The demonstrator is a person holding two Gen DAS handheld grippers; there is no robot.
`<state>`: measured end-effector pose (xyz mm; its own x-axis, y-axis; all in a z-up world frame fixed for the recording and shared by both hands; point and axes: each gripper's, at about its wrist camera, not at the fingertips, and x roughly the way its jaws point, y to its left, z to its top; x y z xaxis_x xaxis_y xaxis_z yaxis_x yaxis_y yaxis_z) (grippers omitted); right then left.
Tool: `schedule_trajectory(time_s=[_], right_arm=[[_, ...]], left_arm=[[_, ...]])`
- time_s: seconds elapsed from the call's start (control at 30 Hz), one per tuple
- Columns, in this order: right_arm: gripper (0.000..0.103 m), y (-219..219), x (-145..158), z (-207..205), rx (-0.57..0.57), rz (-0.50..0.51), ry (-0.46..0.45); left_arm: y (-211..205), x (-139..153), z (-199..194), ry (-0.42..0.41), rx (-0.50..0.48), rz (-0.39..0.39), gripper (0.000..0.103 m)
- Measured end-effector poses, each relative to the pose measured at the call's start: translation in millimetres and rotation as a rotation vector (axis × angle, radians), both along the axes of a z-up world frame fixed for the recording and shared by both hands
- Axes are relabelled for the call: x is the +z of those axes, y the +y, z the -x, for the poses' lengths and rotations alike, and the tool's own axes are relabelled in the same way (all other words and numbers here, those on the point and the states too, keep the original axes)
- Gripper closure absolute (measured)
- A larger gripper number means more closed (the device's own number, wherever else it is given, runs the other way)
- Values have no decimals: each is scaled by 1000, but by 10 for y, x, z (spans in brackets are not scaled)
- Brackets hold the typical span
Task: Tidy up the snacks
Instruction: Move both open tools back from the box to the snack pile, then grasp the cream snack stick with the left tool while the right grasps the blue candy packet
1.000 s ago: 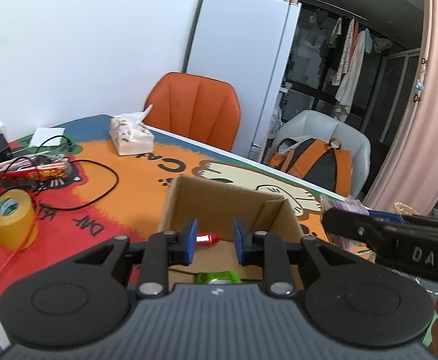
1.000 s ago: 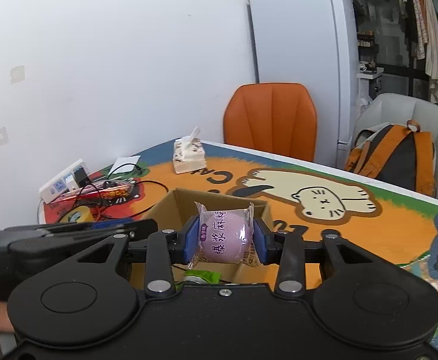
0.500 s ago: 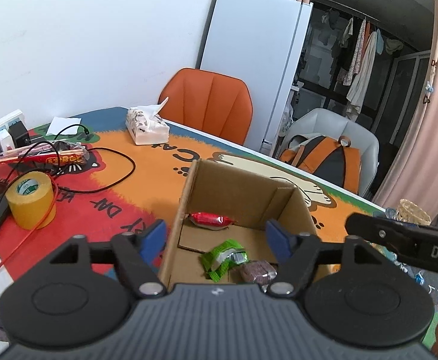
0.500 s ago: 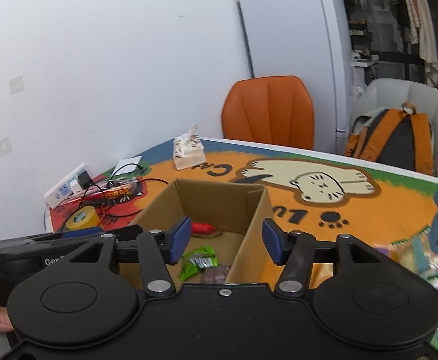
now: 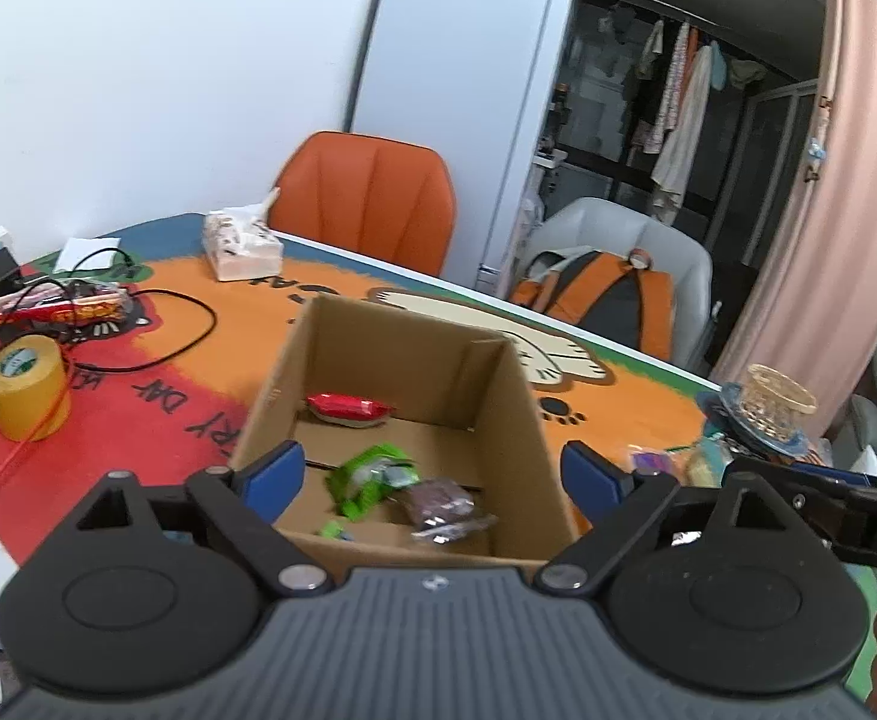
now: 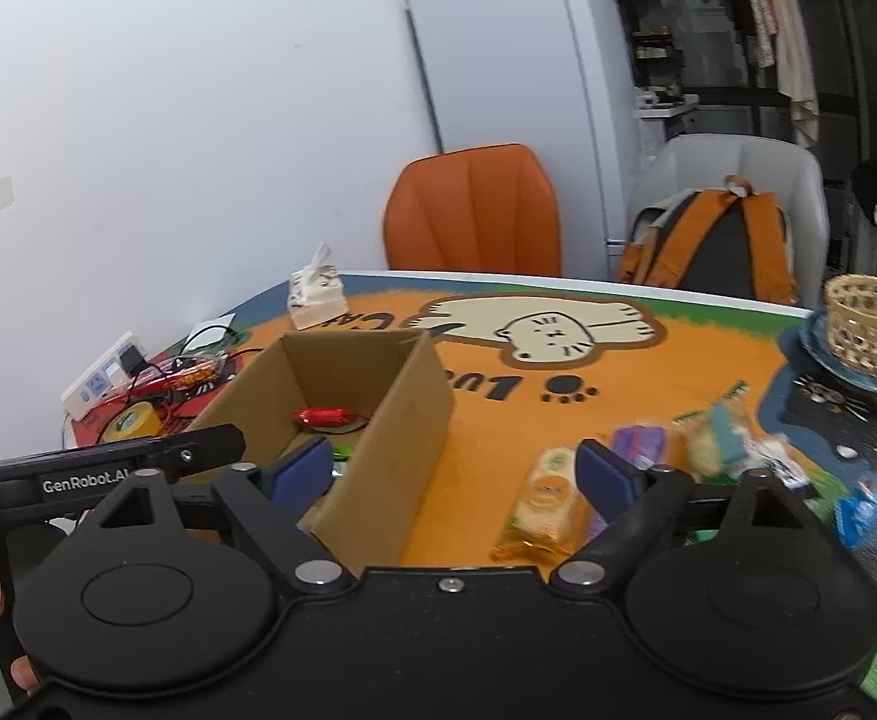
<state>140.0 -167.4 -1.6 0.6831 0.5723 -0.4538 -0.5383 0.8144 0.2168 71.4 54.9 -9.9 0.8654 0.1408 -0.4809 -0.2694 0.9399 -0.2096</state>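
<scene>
An open cardboard box [image 5: 390,336] stands on the cat-print mat. Inside lie a red snack [image 5: 348,407], a green packet [image 5: 372,477] and a dark purplish packet [image 5: 441,498]. My left gripper [image 5: 432,474] hovers over the box's near edge, its jaws opening wide with nothing pressed between them. My right gripper [image 6: 453,471] is beside the box [image 6: 396,438], above its right wall, jaws also opening and empty. Loose snacks lie right of the box: a yellow packet [image 6: 549,498], a purple one [image 6: 642,441], a blurred green-yellow one [image 6: 717,435] and a blue one [image 6: 858,513].
A yellow tape roll [image 5: 24,387], black cables [image 5: 186,330] and a tissue box [image 5: 240,246] sit left of the box. A woven basket [image 6: 870,324] on a blue plate is at the far right. An orange chair [image 5: 366,204] and a backpack [image 6: 714,240] stand behind the table.
Both grippers opened. The purple snack left the right gripper, the red snack left the left one, and both lie in the box. The right gripper swung right toward the loose snacks.
</scene>
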Motion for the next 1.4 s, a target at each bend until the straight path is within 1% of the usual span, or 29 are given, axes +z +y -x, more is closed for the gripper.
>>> schedule_trajectory(time_s=[0.07, 0.13, 0.5, 0.7, 0.87, 1.17, 1.4], right_arm=[[2, -102, -9, 35, -17, -6, -3], [0, -185, -9, 56, -32, -10, -4], [0, -603, -20, 154, -117, 0, -10], [0, -812, -63, 178, -158, 9, -17], [2, -938, -117, 159, -180, 15, -15], [3, -1173, -218, 110, -218, 11, -11], [9, -1326, -335, -7, -250, 12, 11]], left_arm=[[-63, -3, 7, -1, -14, -3, 8], [-129, -11, 2, 8, -28, -6, 7], [-494, -16, 32, -15, -123, 12, 7], [-691, -20, 34, -42, -169, 21, 8], [-860, -46, -41, -31, -205, 12, 10], [-1087, -136, -173, -23, -244, 9, 13], [-1242, -253, -308, -6, -256, 11, 17]])
